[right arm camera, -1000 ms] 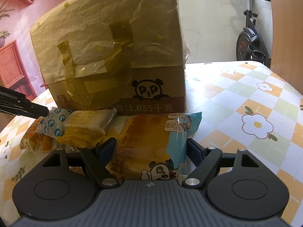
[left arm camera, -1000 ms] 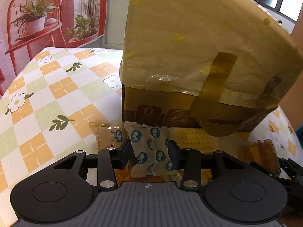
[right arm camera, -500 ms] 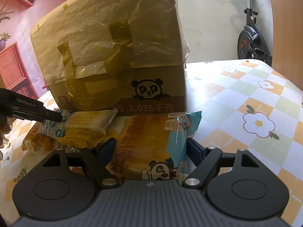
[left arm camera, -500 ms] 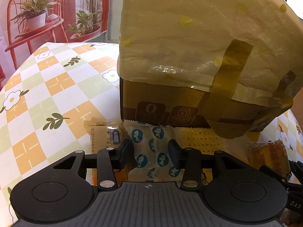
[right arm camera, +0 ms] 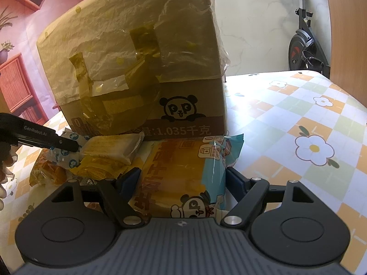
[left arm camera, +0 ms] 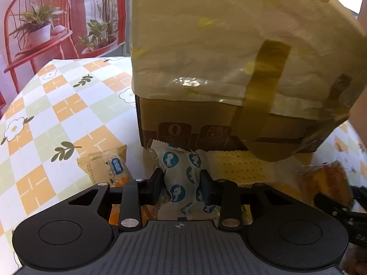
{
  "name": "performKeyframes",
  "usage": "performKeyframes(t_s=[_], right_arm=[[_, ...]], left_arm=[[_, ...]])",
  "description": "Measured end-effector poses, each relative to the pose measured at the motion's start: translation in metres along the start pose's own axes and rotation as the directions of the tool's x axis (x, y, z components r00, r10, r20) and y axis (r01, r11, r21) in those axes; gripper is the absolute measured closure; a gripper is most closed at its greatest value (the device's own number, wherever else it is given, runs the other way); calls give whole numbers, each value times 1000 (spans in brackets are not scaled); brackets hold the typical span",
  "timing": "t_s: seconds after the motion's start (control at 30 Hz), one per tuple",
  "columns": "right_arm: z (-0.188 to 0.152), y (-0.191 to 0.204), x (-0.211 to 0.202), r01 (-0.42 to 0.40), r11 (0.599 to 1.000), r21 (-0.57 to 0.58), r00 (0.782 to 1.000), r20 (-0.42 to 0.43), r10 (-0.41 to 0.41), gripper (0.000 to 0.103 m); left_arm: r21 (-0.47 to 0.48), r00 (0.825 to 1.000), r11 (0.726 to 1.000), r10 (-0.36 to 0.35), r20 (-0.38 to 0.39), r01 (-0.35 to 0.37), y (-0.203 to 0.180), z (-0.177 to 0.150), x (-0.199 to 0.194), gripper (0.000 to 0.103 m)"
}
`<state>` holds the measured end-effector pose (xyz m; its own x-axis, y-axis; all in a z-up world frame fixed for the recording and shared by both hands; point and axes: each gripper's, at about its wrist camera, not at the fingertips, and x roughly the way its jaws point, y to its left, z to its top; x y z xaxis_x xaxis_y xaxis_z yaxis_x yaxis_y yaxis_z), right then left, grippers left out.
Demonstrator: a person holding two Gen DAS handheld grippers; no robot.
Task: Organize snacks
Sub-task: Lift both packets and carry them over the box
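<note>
A white packet with blue spots (left arm camera: 181, 176) stands crumpled between the pads of my left gripper (left arm camera: 181, 185). Its jaws are closing and both pads press the packet's sides. In the right wrist view one left fingertip (right arm camera: 68, 145) reaches the same packet (right arm camera: 66, 153) from the left. My right gripper (right arm camera: 183, 178) is shut on a big yellow and teal panda pack (right arm camera: 181, 171), which lies against the front of the cardboard box (right arm camera: 195, 105). The box (left arm camera: 229, 133) is tall and draped with taped plastic sheet.
Loose snacks lie at the box's foot: a cracker pack (right arm camera: 112, 146), a yellow packet (right arm camera: 98, 165), an orange packet (left arm camera: 107, 167) and an orange pastry packet (left arm camera: 325, 181). The flowered tablecloth (right arm camera: 309, 126) spreads right and left. An exercise bike (right arm camera: 305, 45) stands behind.
The left jaws have narrowed onto the blue-spotted packet, which now stands squeezed, and the left gripper has edged toward the box. The right gripper and its pack have not moved.
</note>
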<state>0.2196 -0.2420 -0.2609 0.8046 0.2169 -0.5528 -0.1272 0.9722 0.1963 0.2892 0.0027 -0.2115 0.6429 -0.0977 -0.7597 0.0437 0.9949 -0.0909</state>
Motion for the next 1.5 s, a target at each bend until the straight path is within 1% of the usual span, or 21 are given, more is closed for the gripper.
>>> performKeyframes(t_s=[0.07,0.13,0.2,0.3,0.43,0.53,0.6,0.73,0.8,0.87,1.0,1.07,1.13,1.23,1.37,1.5], right_arm=[[0,-2,-1,-10,1000,15,1000,4,10,22],[-1,-5,-2,-21,999,34,1000,9,21,22],[0,-7,-3,-30,998,46,999,11,30,22],[0,-7,-3,-37,998,51,999,11,37,23],[0,-6,-4,-34,999,43,999,7,33,23],[0,-4,-5,-28,999,34,1000,3,28,23],[1,0,-5,-11,1000,14,1000,-7,11,23],[2,9,-8,25,999,-30,999,-26,-25,24],[5,11,-14,30,999,-38,1000,-7,-31,24],[10,13,-23,39,998,-53,999,16,-38,24],[27,17,-42,54,995,-88,996,78,-48,24],[39,16,-52,43,997,-63,992,120,-35,24],[53,17,-61,51,997,-60,985,166,-41,24],[74,22,-75,37,997,-69,973,228,-20,24],[104,28,-93,15,996,-88,949,316,14,24],[135,32,-105,-12,995,-96,930,365,46,24]], left_arm=[[-16,1000,1000,-7,22,7,-1,-4,-9,67],[-19,999,1000,3,46,-3,-1,-6,-20,67],[-41,998,999,-10,60,12,2,-9,-30,67],[-82,997,995,-44,61,49,7,-16,-41,67],[-107,996,992,-57,61,64,11,-28,-48,67],[-123,996,990,-66,68,74,15,-30,-53,67],[-121,994,989,-71,86,81,17,-28,-58,67],[-90,984,989,-106,140,120,15,-20,-70,67],[-59,979,989,-124,163,135,10,-14,-78,67],[-24,972,987,-150,181,157,5,-7,-85,67],[54,947,975,-224,230,217,-10,8,-101,67],[80,935,968,-251,251,238,-18,18,-106,67],[103,922,961,-275,273,256,-25,28,-111,67],[129,905,956,-291,309,263,-34,40,-118,67],[153,885,954,-296,358,257,-36,55,-129,67],[149,864,955,-295,408,256,-40,77,-134,67]])
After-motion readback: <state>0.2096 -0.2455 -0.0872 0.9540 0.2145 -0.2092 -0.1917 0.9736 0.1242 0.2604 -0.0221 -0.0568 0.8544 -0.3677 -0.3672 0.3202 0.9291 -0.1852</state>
